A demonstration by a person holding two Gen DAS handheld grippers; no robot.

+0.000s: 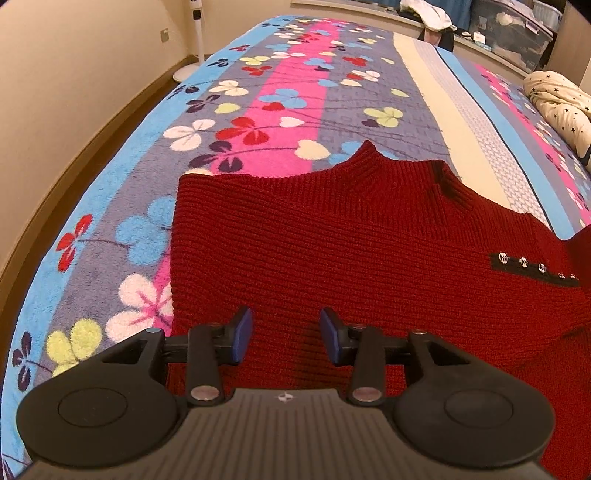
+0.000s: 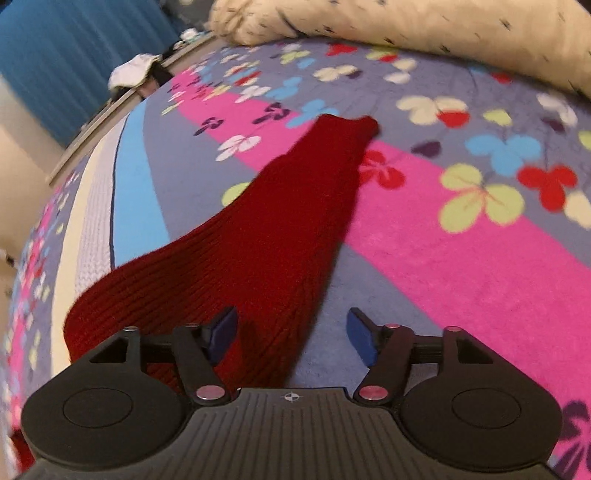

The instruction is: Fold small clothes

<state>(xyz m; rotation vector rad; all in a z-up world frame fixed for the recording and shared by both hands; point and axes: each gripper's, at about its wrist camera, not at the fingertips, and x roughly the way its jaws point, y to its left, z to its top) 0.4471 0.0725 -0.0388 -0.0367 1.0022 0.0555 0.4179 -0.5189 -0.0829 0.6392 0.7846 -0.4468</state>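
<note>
Fold barely started, by my read. Your red sweater (image 1: 369, 240) lies flat on the bed, on the flowered blanket (image 1: 280, 107). Left wrist view: the left side edge runs straight, no sleeve sticking out there, so that side may already be tucked under or over; you cannot confirm it from here. Collar (image 1: 373, 158) points away from you, at the far edge of the body. The black button strip (image 1: 532, 267) sits at the right of that view, where another red layer rises at the frame edge.

Your left gripper (image 1: 286, 336) hovers over the near part of the sweater body. Jaws are parted, moderate gap, nothing between the blue pads (image 1: 242, 334). Whether the tips touch the knit, cannot tell; nothing is pinched.

Right wrist view: the right sleeve (image 2: 295, 206) is stretched out across the blanket, cuff (image 2: 347, 127) far from you, lying on the pink stripe. So this sleeve is not folded in yet. A cream star-print duvet (image 2: 424, 33) lies beyond, well apart from the cuff.

Your right gripper (image 2: 291, 336) sits at the near, wide end of the sleeve. Jaws wide apart, wider than the left ones. Left pad is over the red knit, right pad (image 2: 364, 338) is over bare blanket, so the sleeve's right edge runs between them. Nothing gripped. The picture is a bit blurred.

Left to do, as a guess: bring this sleeve across the body, then fold the body up.
</note>
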